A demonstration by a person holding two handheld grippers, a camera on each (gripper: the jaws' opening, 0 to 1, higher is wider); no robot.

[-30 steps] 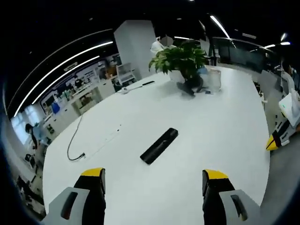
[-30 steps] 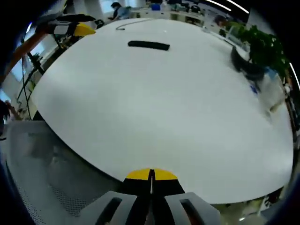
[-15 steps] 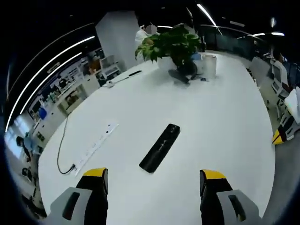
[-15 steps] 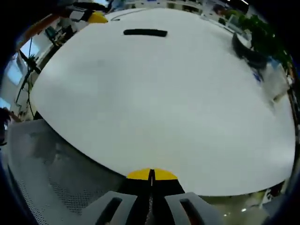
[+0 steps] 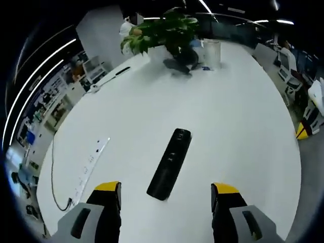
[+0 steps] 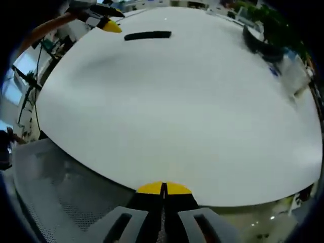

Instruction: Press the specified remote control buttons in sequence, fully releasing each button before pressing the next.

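A long black remote control (image 5: 170,163) lies flat on the white table (image 5: 243,126), pointing away and slightly right, just ahead of my left gripper (image 5: 166,192). That gripper is open, its yellow-tipped jaws wide apart and the near end of the remote between and just beyond them, untouched. In the right gripper view the same remote (image 6: 147,35) is a small dark bar at the far side of the table (image 6: 182,111), with the left gripper (image 6: 104,17) beside it at the upper left. My right gripper (image 6: 163,188) is shut, jaws pressed together at the table's near edge.
A potted green plant (image 5: 164,30) and a clear jug (image 5: 211,50) stand at the far end of the table. A white power strip (image 5: 91,164) with a cable (image 5: 53,177) lies along the left side. A grey mesh chair (image 6: 66,192) sits below the near edge.
The left gripper has come closer to the remote, which now lies larger and nearer between the jaws. The right gripper stays shut at the table edge.
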